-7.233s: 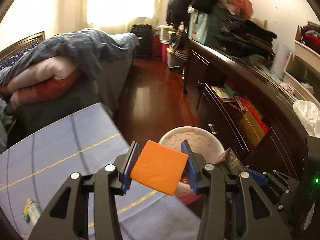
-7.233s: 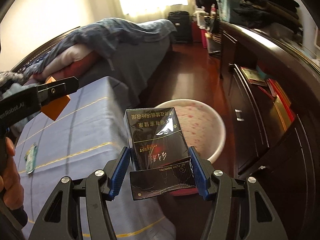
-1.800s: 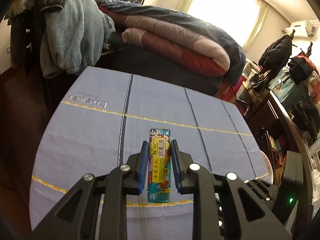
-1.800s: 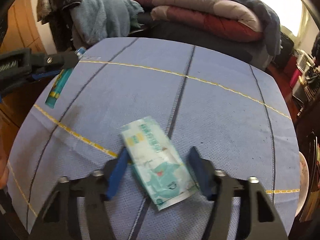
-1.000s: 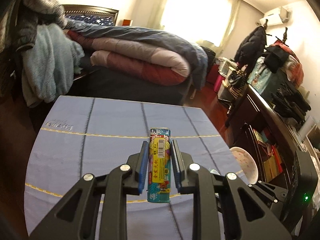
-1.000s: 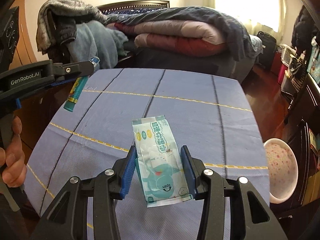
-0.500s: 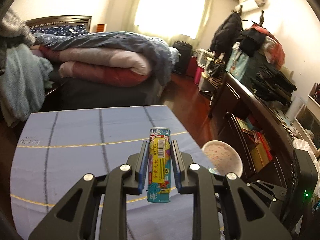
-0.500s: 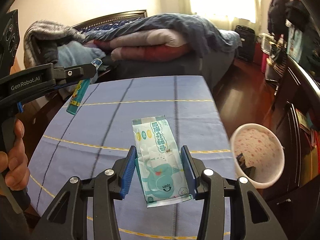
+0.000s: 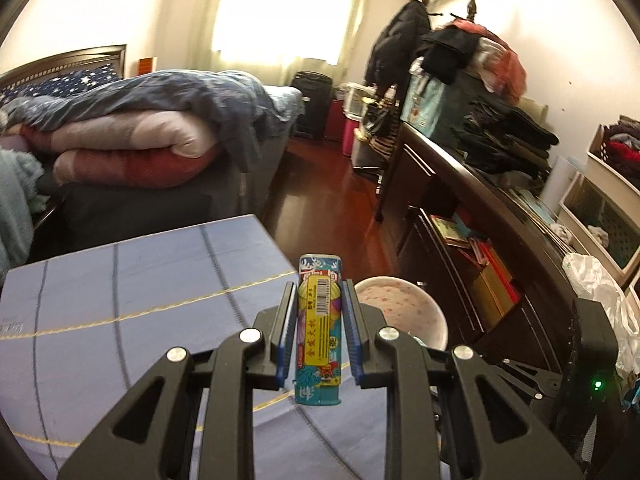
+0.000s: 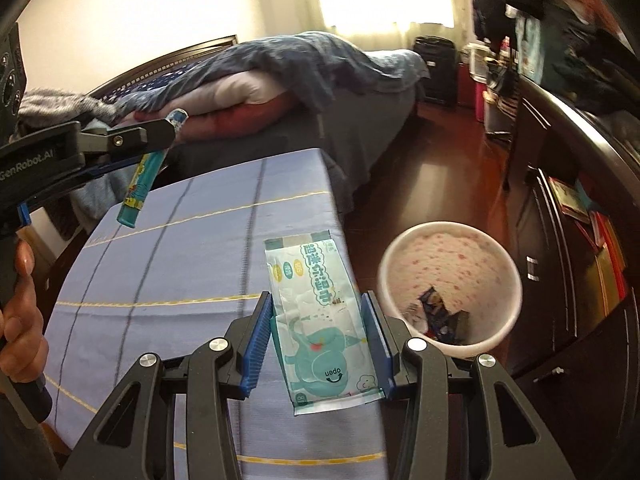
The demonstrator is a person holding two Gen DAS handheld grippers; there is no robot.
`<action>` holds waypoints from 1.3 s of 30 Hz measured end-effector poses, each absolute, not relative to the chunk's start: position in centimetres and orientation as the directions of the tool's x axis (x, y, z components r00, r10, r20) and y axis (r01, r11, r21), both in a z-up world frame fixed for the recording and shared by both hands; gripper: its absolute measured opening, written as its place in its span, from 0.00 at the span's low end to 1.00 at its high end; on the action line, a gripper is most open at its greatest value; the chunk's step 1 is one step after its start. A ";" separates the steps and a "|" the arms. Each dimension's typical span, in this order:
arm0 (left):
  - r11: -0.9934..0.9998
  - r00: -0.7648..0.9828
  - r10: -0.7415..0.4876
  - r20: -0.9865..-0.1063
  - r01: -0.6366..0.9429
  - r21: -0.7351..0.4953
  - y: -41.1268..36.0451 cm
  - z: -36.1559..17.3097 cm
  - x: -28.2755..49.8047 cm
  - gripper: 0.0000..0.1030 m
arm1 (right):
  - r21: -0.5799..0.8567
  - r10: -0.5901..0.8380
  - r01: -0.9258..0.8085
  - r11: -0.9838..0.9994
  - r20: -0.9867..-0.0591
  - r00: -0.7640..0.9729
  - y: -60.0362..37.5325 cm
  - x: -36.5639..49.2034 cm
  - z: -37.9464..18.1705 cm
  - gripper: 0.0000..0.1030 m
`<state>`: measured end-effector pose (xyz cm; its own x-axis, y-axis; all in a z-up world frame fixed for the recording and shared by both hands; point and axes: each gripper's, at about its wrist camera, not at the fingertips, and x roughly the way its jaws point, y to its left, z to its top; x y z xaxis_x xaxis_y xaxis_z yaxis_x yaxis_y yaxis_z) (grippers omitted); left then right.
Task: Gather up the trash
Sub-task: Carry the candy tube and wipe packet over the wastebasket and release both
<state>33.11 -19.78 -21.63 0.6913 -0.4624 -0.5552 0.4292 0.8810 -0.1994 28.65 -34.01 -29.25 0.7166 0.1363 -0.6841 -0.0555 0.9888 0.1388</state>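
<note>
The left gripper (image 9: 319, 330) is squeezed tight on a thin teal tube (image 9: 320, 332). The tube stands up between the two blue pads (image 9: 286, 332). Its top pokes out past the fingertips and its bottom hangs below the pads. A white barcode and a yellow strip face the camera. From the right wrist view, the same tube (image 10: 146, 174) hangs slanted from the left gripper (image 10: 160, 140), up in the air over the far left side of the table (image 10: 168, 272). A hand (image 10: 18, 320) holds that gripper's handle.

The right gripper (image 10: 318, 338) is partly open and pinches a flat wipes pack (image 10: 320, 320) by its two long edges. The pack lies between the pads, with its far end sticking out well past the fingertips. Its near end, with a green elephant and the word "open", sits low between the fingers. The pack is lifted off the table, near the table's right edge.

A white bin (image 10: 450, 288) with pink dots stands on the dark red floor (image 10: 440, 168), just to the right of the table. Some dark wrappers (image 10: 440, 314) lie inside it; what they are is hard to tell. In the left wrist view the bin (image 9: 400, 312) shows just behind and to the right of the tube. A bed (image 9: 132, 140) with folded blankets is past the table, and a dark cabinet (image 9: 480, 216) runs along the right.
</note>
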 end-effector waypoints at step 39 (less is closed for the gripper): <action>0.725 0.414 -0.600 -0.685 0.643 -0.246 -41.1 -32.2 44.2 0.23 | 0.141 -0.111 0.310 0.940 -0.735 0.669 -50.4 36.0 -36.4 0.44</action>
<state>44.17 -41.09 -32.22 0.4137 -0.5997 -0.6850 0.6433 0.7250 -0.2462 36.02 -50.43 -36.41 0.6694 -0.1107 -0.7346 0.3101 0.9402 0.1408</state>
